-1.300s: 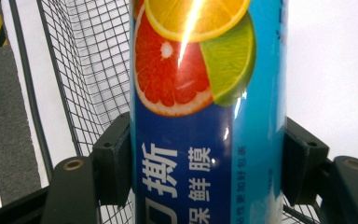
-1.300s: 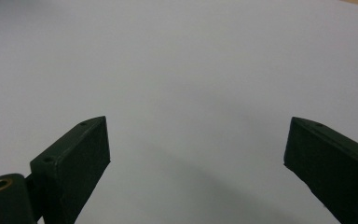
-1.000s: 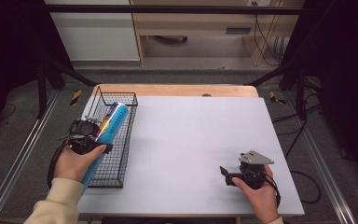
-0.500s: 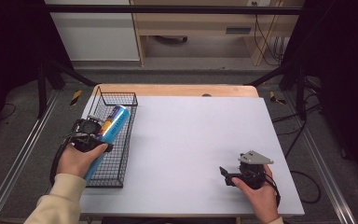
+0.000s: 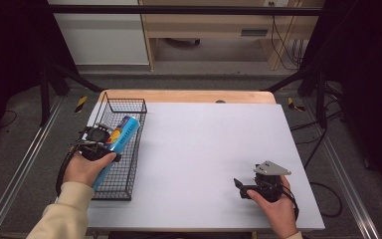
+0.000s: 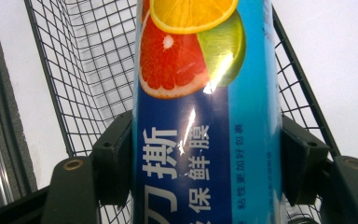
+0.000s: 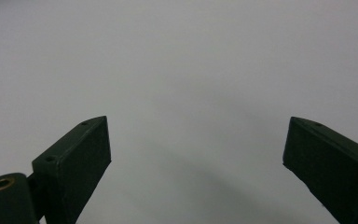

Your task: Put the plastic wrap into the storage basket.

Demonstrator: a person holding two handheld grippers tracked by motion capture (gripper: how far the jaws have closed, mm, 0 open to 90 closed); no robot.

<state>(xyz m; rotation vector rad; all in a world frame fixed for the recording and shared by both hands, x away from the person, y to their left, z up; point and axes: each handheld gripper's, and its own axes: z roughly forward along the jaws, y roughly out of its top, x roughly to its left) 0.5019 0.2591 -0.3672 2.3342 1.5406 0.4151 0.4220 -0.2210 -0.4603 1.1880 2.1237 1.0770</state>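
Table: white rectangular tabletop (image 5: 204, 149), black wire basket (image 5: 129, 107) at its left edge.
Left gripper (image 6: 205, 149): clamps blue fruit-printed cling-film box (image 6: 205, 116) over basket, likely for placing inside.
Right gripper (image 7: 196, 154): jaws wide, empty, idle right of basket.

Our left claw (image 5: 110, 135), at the frame's left, is clamped with its jaws closed in; our right claw (image 5: 238, 185), lower right, rests with jaws spread wide.

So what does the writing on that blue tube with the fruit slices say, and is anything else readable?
On the blue box held between the left gripper's fingers, large white characters: "撕" and "保鲜膜".
Beside them, one large character cut off by the picture's edge: only partly readable.
Small white line down its side: "粘性更加好包券", too small to be sure.
On the wire basket, the table and the right gripper: none.
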